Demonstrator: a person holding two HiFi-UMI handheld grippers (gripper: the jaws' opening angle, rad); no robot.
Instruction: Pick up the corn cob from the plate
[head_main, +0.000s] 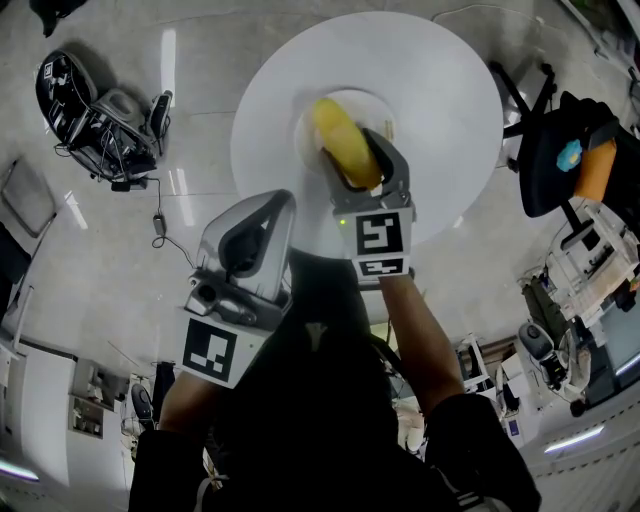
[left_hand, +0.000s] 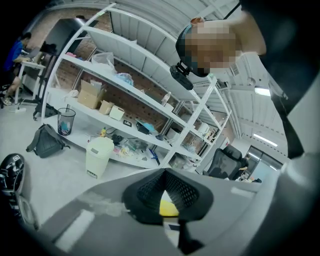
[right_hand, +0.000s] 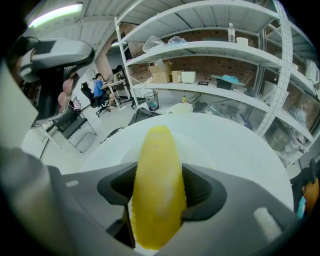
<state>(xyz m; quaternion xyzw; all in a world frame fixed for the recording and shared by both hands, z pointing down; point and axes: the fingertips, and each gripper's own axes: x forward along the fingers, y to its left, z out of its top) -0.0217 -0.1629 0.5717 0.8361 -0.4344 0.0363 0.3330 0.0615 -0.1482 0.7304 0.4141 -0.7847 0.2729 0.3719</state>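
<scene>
Cob (head_main: 335, 125) clamped between right gripper (right_hand: 159, 194) jaws above plate (head_main: 382, 104) (grasp looks made); next, lift clear; left gripper (head_main: 262, 212) closed, empty.

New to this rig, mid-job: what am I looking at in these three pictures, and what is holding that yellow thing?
There is no robot arm here: a person holds a two-jaw gripper in each hand. The head view comes from a camera on the person's head, looking steeply down. The other two come from cameras riding on each gripper, looking along its jaws. Below is a round white table with a white plate on it. The right gripper has its jaws closed on a yellow corn cob over the plate; I cannot tell whether it is lifted clear. The left gripper is empty, jaws together.
</scene>
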